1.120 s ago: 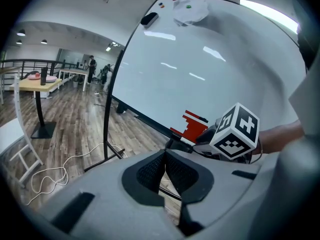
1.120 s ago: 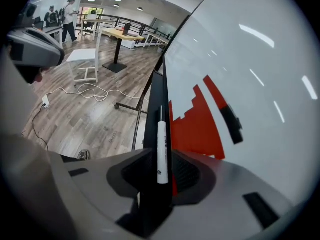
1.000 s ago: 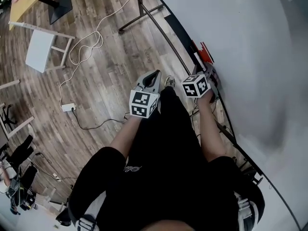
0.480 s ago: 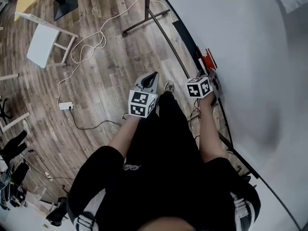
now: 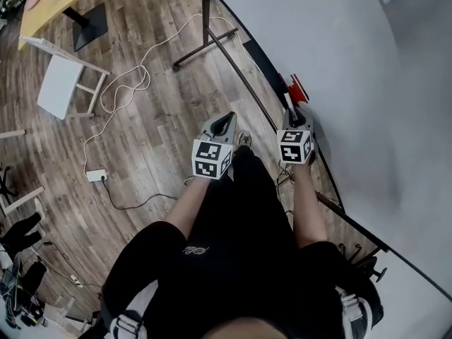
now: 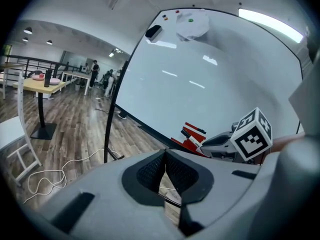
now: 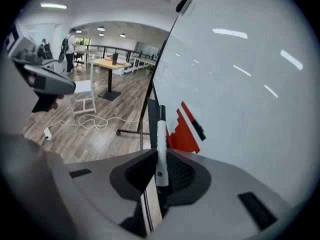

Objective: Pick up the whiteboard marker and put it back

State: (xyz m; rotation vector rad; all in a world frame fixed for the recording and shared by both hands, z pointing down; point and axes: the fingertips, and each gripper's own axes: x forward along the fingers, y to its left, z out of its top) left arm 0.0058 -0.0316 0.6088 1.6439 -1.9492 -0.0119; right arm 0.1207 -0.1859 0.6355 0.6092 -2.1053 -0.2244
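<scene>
While the person stands close beside the large white whiteboard (image 5: 353,83), the right gripper (image 7: 160,160) has its two dark ribbed pads pinched on the white-barrelled whiteboard marker with a black cap (image 7: 161,129). The marker sticks out past the jaws with its cap at the far end, pointing along the board's black lower edge. Just to the right of it, against the board, sits a red stepped block with a black piece on it (image 7: 186,130).

To the left and a little nearer to the person, the left gripper (image 6: 165,156) hangs over the grey-brown plank floor (image 5: 148,147). Its pads are pressed together at the tips, with nothing between them.

Farther left on the floor, a loose white cable (image 5: 120,94) winds toward a white step stool (image 5: 60,73). A yellow-topped table (image 5: 46,9) stands at the far left corner.
</scene>
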